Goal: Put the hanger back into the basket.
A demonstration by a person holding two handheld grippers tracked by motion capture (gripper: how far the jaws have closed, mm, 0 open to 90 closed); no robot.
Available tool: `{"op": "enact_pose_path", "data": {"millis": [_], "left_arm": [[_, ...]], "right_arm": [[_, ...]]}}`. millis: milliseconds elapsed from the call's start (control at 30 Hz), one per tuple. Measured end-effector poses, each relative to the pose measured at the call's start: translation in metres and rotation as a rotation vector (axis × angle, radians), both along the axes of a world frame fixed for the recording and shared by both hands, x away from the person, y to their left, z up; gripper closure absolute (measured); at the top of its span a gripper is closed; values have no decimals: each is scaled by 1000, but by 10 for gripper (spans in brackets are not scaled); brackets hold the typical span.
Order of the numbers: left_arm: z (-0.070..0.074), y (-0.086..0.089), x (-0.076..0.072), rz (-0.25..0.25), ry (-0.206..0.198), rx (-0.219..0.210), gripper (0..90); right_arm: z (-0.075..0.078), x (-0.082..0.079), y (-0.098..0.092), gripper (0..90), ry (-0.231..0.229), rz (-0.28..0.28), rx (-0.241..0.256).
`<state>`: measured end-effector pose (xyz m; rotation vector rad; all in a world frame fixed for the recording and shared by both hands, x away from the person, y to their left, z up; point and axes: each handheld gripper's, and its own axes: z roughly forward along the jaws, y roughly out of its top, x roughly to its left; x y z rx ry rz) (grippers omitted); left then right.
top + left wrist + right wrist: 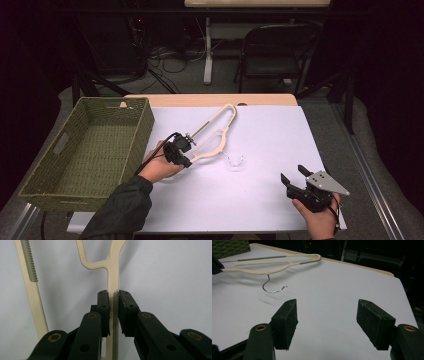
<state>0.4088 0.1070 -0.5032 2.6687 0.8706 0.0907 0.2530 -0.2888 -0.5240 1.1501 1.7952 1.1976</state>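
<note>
A cream plastic clothes hanger (216,131) with a metal hook (235,161) lies across the white table top, its far end lifted off the surface. My left gripper (184,151) is shut on one shoulder arm of the hanger (113,287), the ribbed grip strip pinched between the black pads (125,307). In the right gripper view the hanger (272,265) and its hook (273,287) sit to the far left. My right gripper (295,176) is held at the table's near right, open, with nothing between its fingers (287,320).
A green woven basket (90,150) stands empty at the left edge of the table. The white sheet (270,140) covers a wooden table. A black folding chair (275,50) and a table leg stand on the floor beyond.
</note>
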Motion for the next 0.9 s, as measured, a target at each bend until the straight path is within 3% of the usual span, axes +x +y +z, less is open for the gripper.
{"op": "enact_pose_path", "data": {"millis": [133, 667, 900], "left_arm": [[8, 0, -5, 12, -10, -32, 802], [37, 7, -21, 60, -25, -64, 802], [57, 7, -32, 75, -48, -80, 802]], "right_arm": [[0, 0, -1, 330, 7, 1, -3], [0, -1, -1, 329, 5, -7, 1], [1, -2, -2, 329, 10, -8, -4]]}}
